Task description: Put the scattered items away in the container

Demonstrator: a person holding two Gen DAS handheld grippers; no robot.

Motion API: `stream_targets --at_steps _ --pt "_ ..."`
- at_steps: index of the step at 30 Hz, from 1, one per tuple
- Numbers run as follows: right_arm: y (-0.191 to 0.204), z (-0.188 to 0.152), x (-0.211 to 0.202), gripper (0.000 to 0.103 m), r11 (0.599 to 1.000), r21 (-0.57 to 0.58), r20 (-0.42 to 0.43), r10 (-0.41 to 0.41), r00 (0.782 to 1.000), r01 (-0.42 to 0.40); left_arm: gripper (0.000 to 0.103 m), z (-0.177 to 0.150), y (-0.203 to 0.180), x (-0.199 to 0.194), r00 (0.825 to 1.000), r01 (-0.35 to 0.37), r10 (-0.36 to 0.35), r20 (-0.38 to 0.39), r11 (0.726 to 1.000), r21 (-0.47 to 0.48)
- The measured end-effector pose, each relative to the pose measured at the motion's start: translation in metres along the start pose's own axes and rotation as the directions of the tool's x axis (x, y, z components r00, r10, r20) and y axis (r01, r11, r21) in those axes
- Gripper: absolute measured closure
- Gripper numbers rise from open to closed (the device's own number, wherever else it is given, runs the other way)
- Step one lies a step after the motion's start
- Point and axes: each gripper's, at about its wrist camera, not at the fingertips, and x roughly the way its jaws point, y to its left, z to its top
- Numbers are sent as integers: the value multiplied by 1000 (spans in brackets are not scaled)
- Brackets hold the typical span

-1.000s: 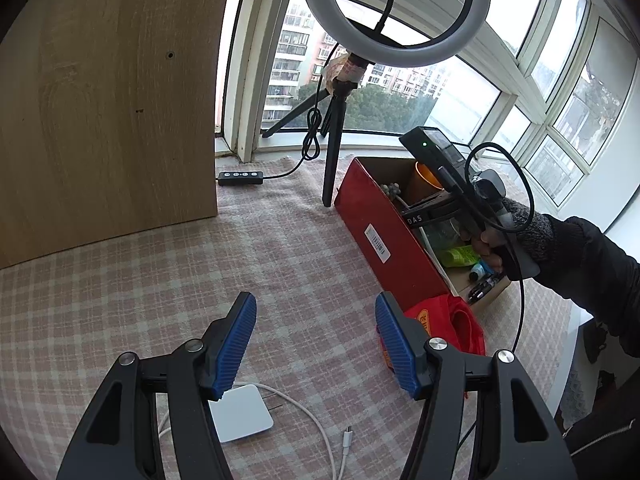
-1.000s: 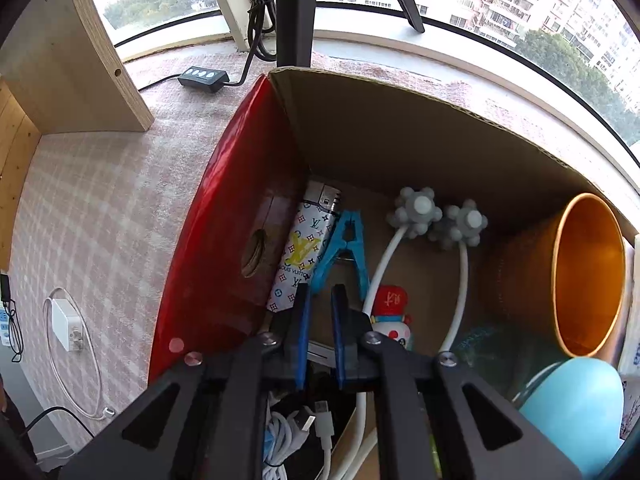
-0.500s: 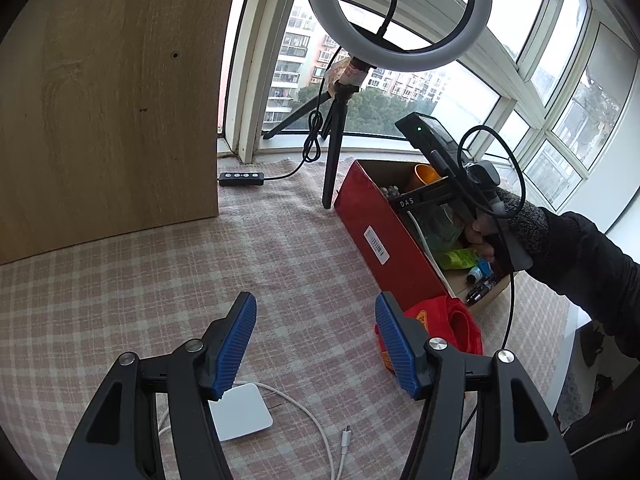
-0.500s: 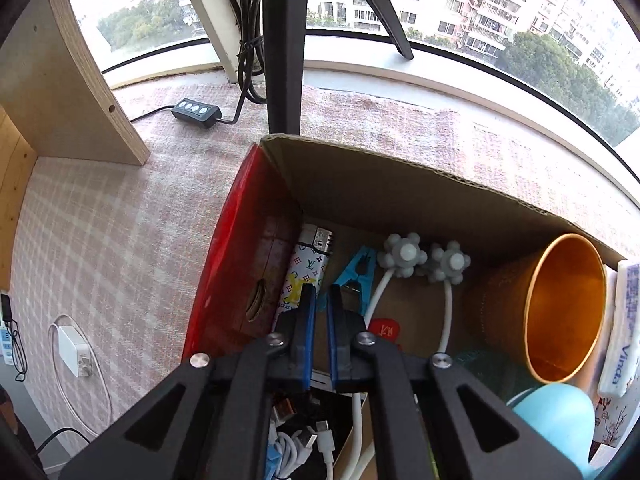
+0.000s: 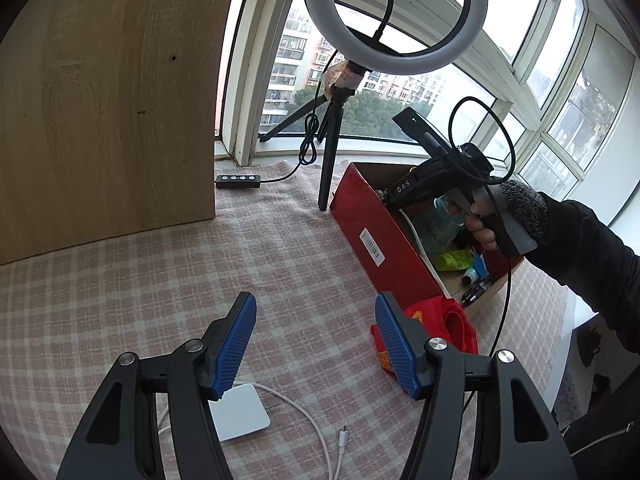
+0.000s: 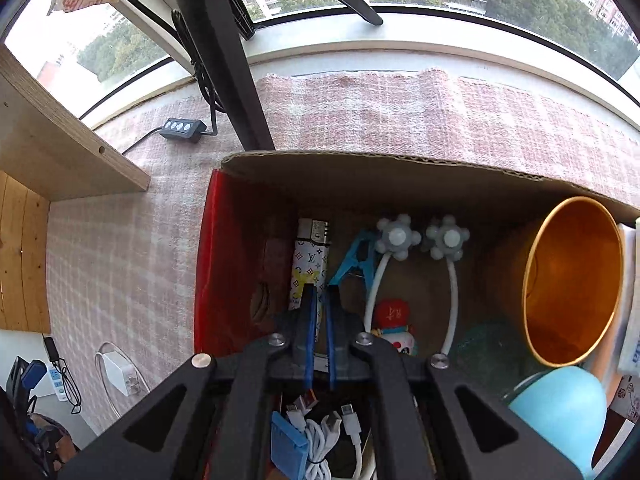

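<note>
Raised my right tongs [image 6: 319,312] above box [image 6: 360,160] rim, shut, empty; left tongs [image 5: 316,344] apart over desk [image 5: 160,280].

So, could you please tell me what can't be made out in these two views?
- Left wrist view: the white charger is partly hidden behind the left gripper.
- Left wrist view: the red bag is partly covered by that gripper.
- Right wrist view: the box bottom near the cables is hidden by the right gripper.
- Right wrist view: the blue round object is cut off by the edge.

The left gripper's [image 5: 316,344] arms are covering part of the white charger [image 5: 240,412]; its cable [image 5: 320,436] is running off the bottom edge.
</note>
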Motion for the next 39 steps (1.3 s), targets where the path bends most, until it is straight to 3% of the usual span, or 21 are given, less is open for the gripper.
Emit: stream_targets --at_steps 6,13,19,23,27,29,33,34,39 --pt "-2 -4 -7 99 999 29 32 12 999 -13 43 -3 4 -6 1000 -3 3 8 1000 -8" --pt "-7 -21 -22 98 993 -8 35 -121 992 122 43 -4 4 -8 1000 17 -17 20 1000 -13" --pt "-7 -20 -17 98 989 -20 10 -146 989 146 43 -3 -1 -12 999 36 -36 32 999 2" --pt "0 -14 -15 96 974 -81 -4 -211 978 210 43 -4 4 -15 999 32 -31 39 999 -9" --pt "13 -7 -19 70 935 -209 -18 -297 955 287 43 -6 9 -18 998 28 -27 48 999 -20" --pt "23 -5 -20 70 892 -315 -30 -350 936 324 43 -7 10 -19 998 26 -25 50 999 -21" --pt "33 -1 -21 70 761 -542 -37 -447 894 358 43 -7 12 -21 998 21 -19 53 999 -26" --pt "31 2 -21 70 751 -565 -55 -447 893 341 43 -8 13 -21 998 19 -18 53 999 -27" --pt "16 16 -11 70 783 -551 -118 -415 902 289 43 -8 12 -23 999 4 -3 52 1000 -27"
